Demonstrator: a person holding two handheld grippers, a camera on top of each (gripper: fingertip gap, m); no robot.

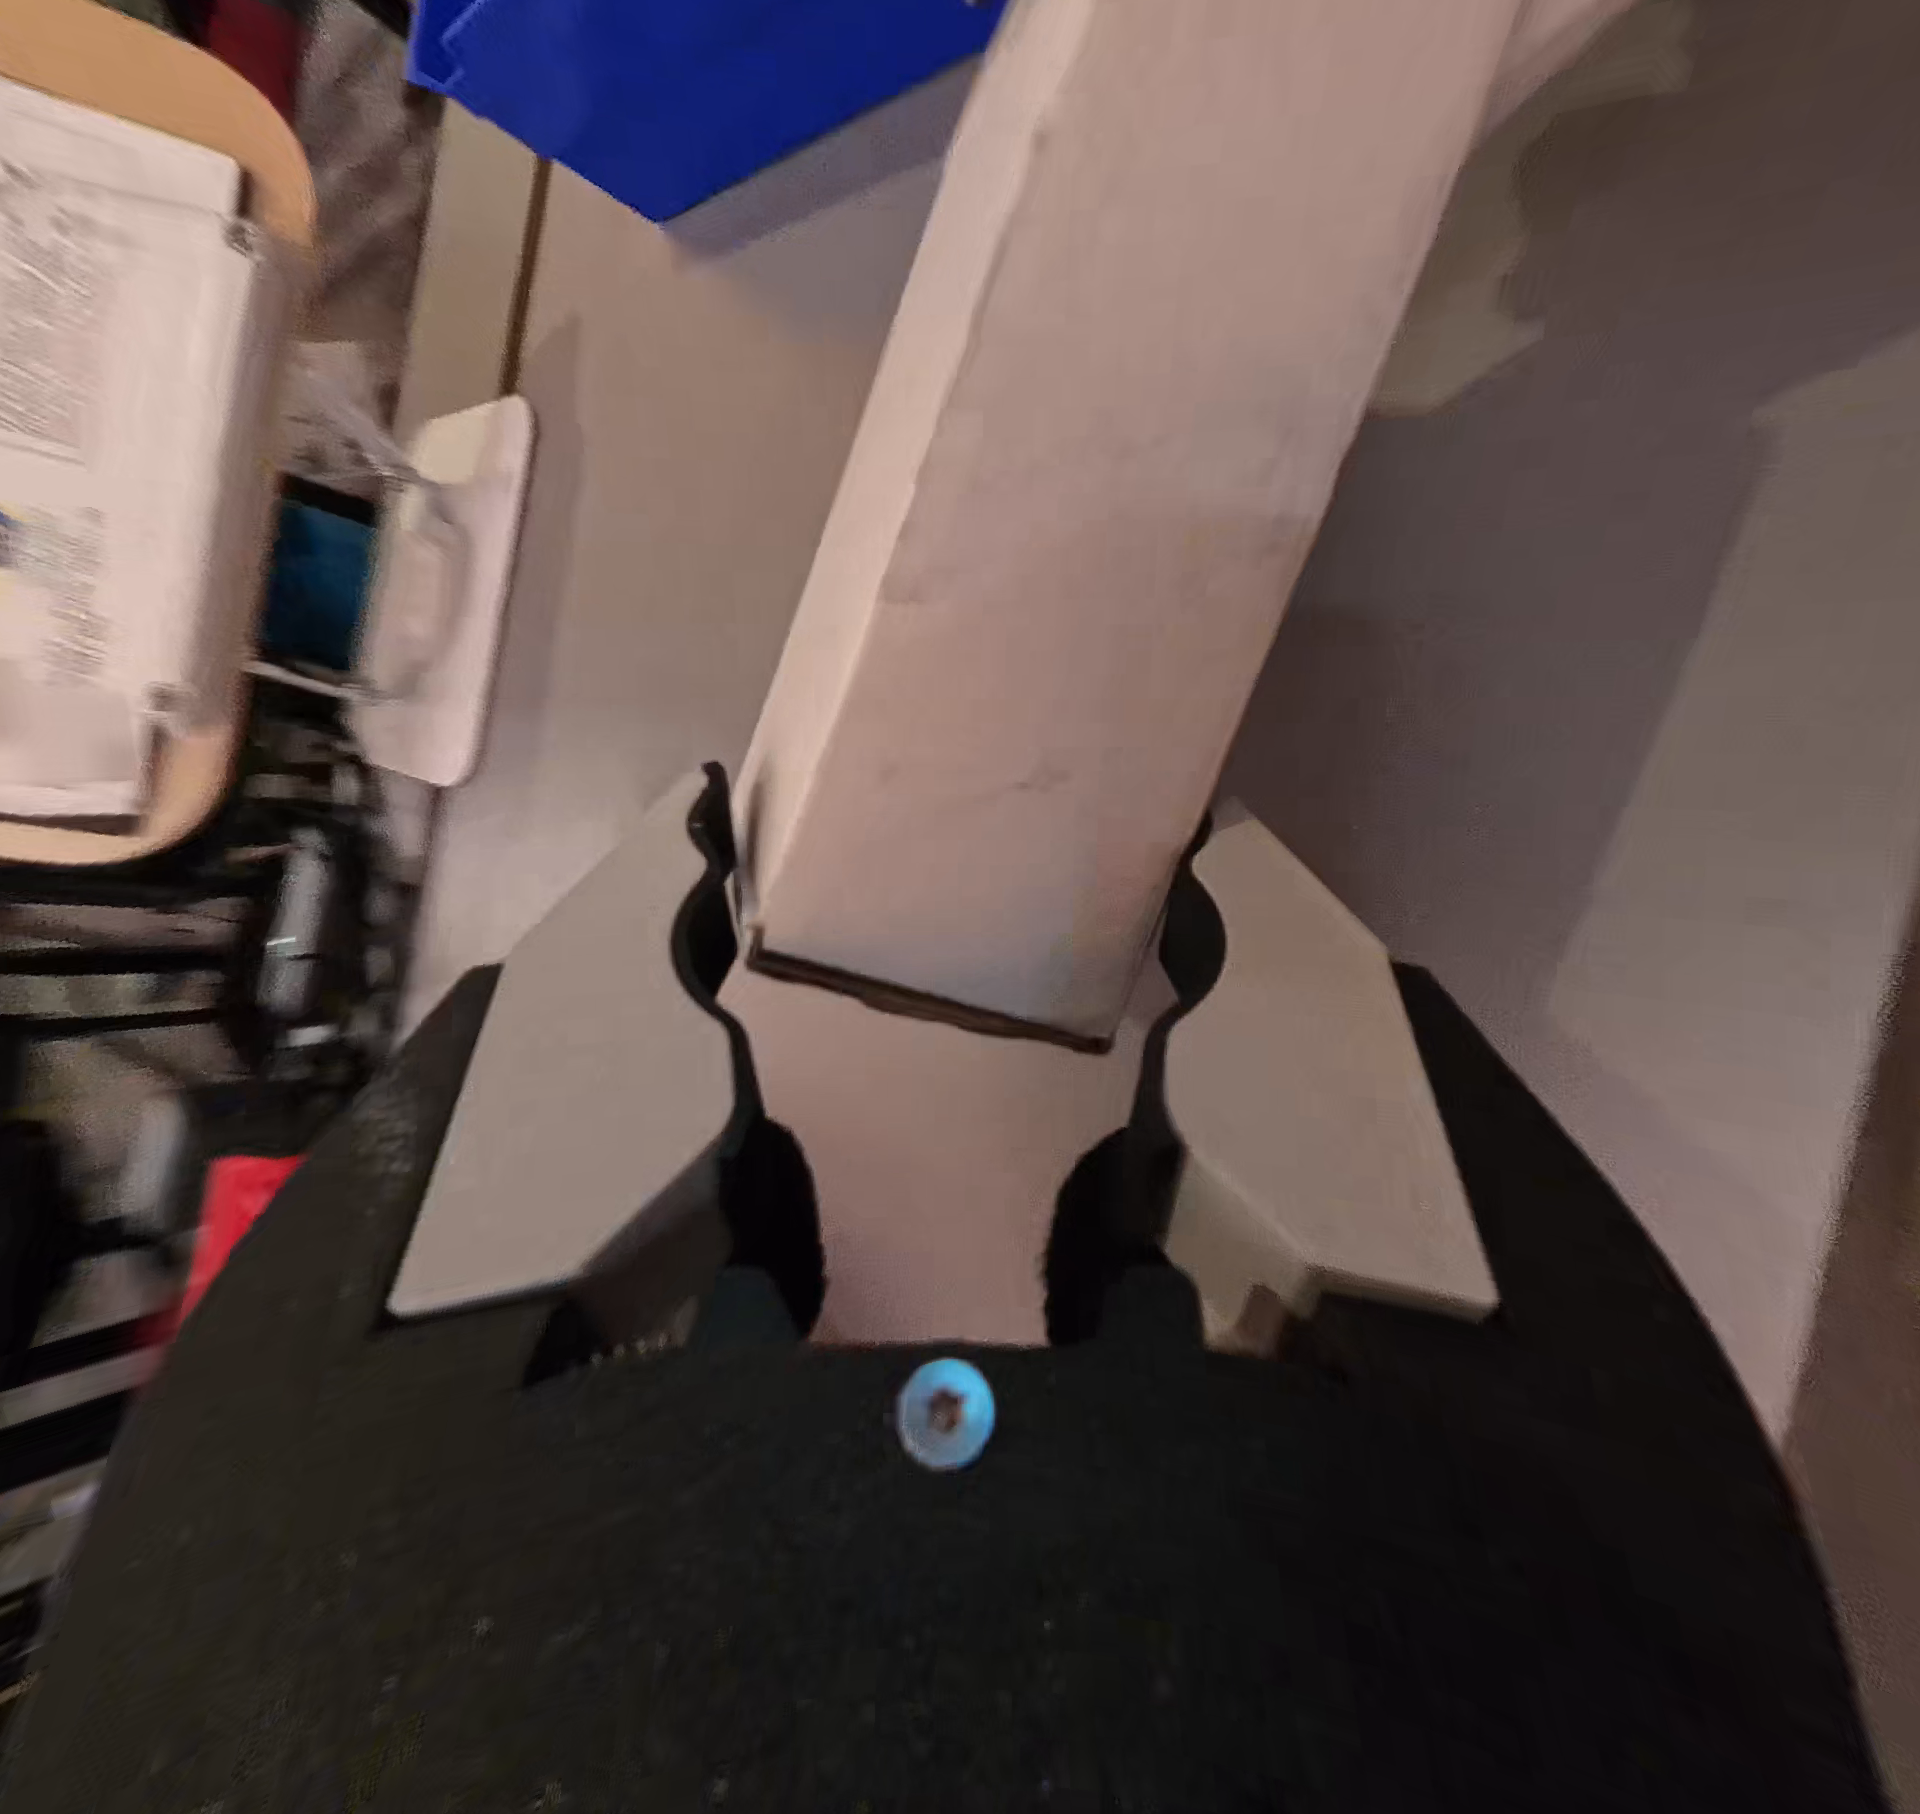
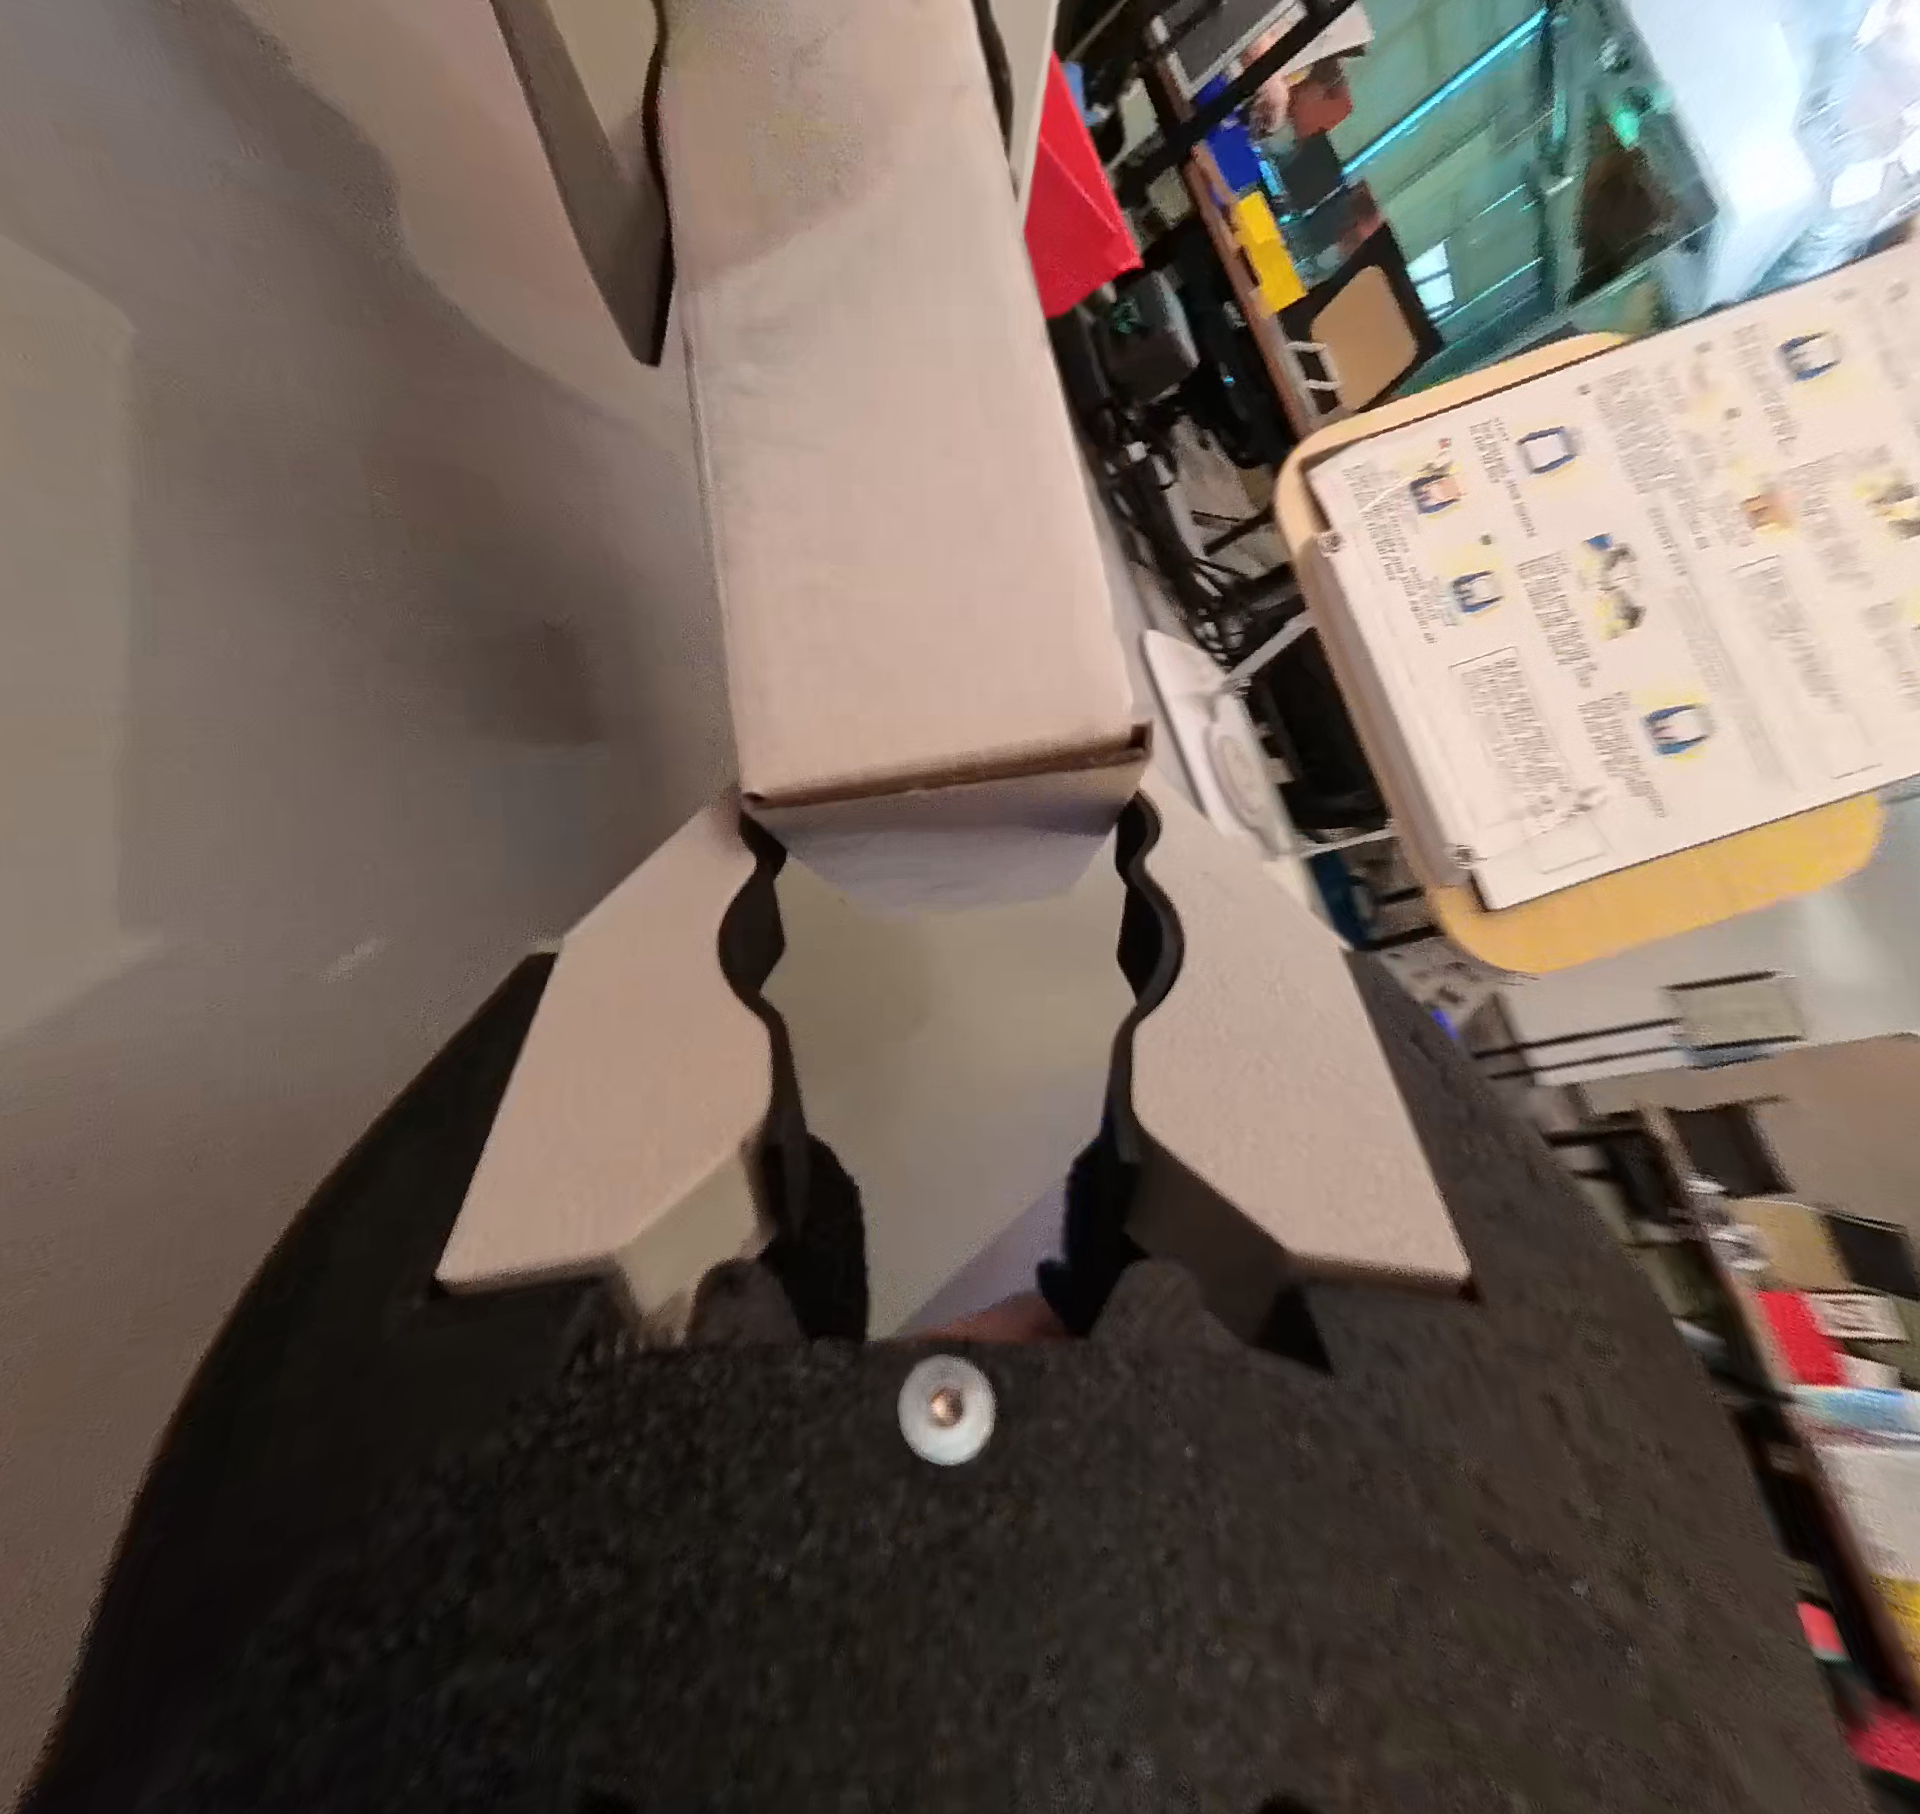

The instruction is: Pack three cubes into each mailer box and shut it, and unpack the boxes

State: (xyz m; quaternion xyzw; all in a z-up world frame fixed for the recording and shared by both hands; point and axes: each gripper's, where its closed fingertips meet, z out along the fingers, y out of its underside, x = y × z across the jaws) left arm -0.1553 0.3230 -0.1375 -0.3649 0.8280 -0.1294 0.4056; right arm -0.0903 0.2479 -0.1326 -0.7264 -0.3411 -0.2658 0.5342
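A closed white mailer box (image 1: 1049,476) runs lengthwise away from my left gripper (image 1: 956,891). The jaws clamp its near end, and the left fingertip (image 1: 717,850) touches its side. In the right wrist view the same kind of box (image 2: 883,476) is clamped at its near end by my right gripper (image 2: 945,850). At the box's far end the other gripper's grey finger (image 2: 566,123) holds it too. No cubes show. The views are tilted and blurred.
A blue bin (image 1: 707,39) lies beyond the box on the white table (image 1: 665,476). A red bin (image 2: 1075,206) shows past the box's right side. A tan board with a printed sheet (image 2: 1621,601) stands off the table edge, also in the left wrist view (image 1: 114,434). Cluttered shelves (image 2: 1766,1297) lie behind.
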